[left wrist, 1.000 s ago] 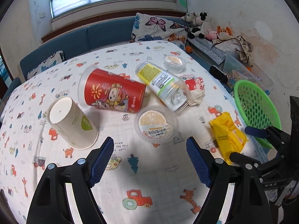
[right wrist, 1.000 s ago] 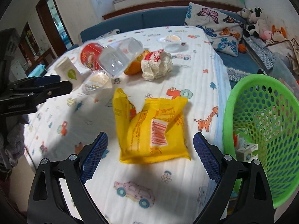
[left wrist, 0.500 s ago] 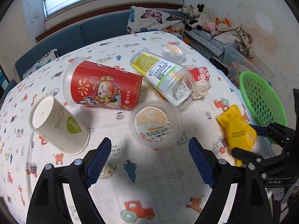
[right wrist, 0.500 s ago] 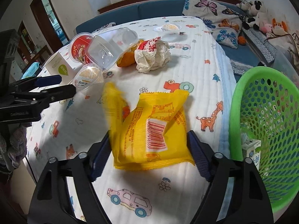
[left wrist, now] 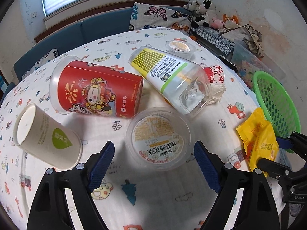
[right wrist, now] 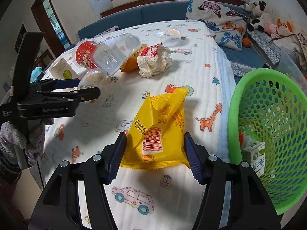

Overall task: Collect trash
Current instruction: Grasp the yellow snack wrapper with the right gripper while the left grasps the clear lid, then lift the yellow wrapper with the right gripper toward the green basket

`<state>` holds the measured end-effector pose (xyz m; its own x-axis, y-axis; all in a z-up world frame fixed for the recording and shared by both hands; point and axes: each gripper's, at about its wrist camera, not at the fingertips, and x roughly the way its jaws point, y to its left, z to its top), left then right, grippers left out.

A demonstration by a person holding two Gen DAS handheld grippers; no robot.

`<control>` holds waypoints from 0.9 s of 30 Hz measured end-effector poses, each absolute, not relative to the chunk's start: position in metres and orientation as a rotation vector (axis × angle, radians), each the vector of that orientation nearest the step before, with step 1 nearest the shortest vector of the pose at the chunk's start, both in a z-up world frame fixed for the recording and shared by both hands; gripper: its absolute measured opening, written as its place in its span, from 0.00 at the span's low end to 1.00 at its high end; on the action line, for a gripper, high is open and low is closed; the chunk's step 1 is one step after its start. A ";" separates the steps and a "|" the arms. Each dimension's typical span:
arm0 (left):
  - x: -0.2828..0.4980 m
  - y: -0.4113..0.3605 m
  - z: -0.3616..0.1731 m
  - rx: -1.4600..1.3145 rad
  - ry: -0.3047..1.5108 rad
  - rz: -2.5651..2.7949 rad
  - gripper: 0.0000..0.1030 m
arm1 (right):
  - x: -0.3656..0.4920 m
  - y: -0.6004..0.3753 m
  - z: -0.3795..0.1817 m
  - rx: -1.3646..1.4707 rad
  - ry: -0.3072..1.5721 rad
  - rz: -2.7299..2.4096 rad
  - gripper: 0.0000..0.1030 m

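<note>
Yellow wrapper [right wrist: 159, 132] lying on the table cloth [right wrist: 193, 71] just beside the green basket [right wrist: 236, 103], long axis running away from the right tongs [right wrist: 155, 154], far end toward the crumpled paper [right wrist: 155, 61]. Glossy, creased, one flap folded up, barcode facing up. Right tongs closing, pads pressing both sides of the wrapper's near end. Left tongs [left wrist: 154, 164] spread wide, near a round lidded tub [left wrist: 159, 138], not touching it.

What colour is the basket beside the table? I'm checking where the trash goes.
Bright green basket, clearest in the right wrist view.
</note>
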<state>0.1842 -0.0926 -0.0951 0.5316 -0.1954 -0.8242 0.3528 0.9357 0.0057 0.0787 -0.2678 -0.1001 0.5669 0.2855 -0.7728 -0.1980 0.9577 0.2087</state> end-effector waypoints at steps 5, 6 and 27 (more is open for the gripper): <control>0.190 -0.094 -0.102 0.172 0.970 -0.329 0.71 | 0.077 -0.269 -0.102 0.110 0.934 0.279 0.57; 0.190 -0.094 -0.102 0.167 0.973 -0.329 0.68 | 0.078 -0.269 -0.102 0.109 0.934 0.278 0.57; 0.162 -0.076 -0.085 0.127 0.933 -0.351 0.52 | 0.064 -0.272 -0.091 0.132 0.897 0.300 0.46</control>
<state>0.1619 -0.0760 -0.0855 0.5432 -0.2407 -0.8043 0.3495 0.9359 -0.0440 0.0640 -0.2719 -0.0911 0.5858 0.3117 -0.7481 -0.2019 0.9501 0.2377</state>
